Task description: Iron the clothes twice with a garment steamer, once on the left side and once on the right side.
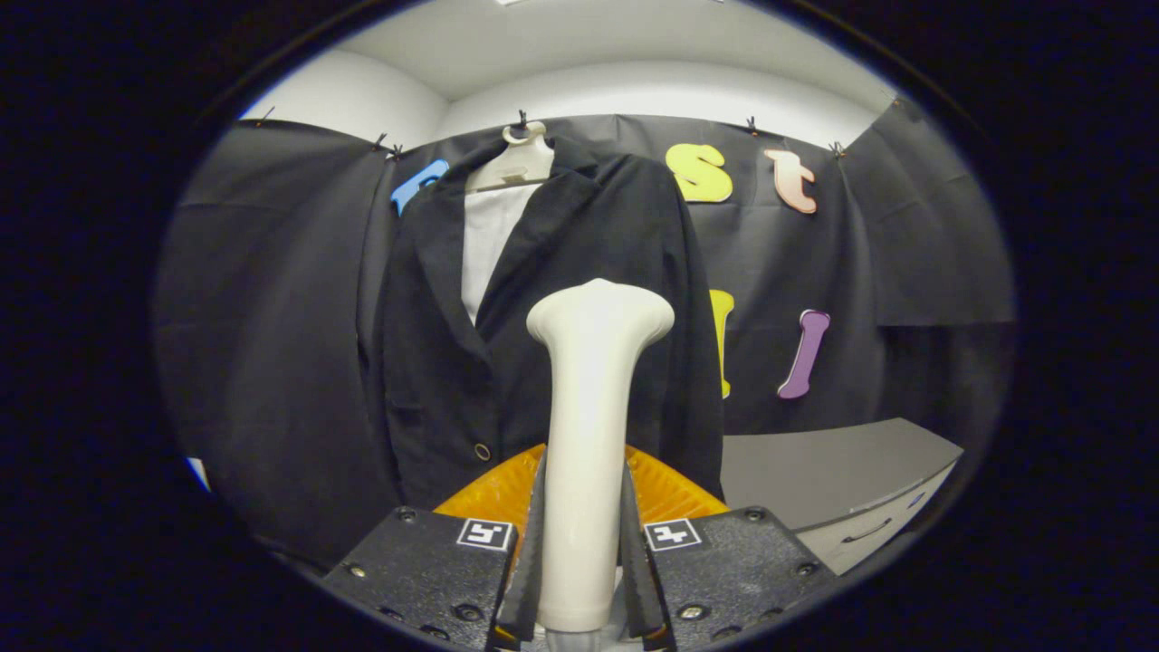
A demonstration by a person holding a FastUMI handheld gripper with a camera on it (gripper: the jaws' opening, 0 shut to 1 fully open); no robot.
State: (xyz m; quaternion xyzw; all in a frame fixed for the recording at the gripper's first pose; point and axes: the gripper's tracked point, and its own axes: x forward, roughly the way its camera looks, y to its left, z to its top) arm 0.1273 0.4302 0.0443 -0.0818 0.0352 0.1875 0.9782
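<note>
Steamer raised before the hanging jacket.
We clamp the gripper [584, 580] on the garment steamer [589, 435], its head facing the jacket [579, 244], probably not yet touching.

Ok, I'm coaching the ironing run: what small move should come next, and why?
Probably ease forward to bring the cream plastic steamer head onto the hanging black blazer. The gripper is shut on the steamer's handle, held upright, its head in front of the blazer's front panel; contact cannot be told.

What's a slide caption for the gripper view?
Gripper shut on white garment steamer, its head raised before black jacket on a hanger.
</note>
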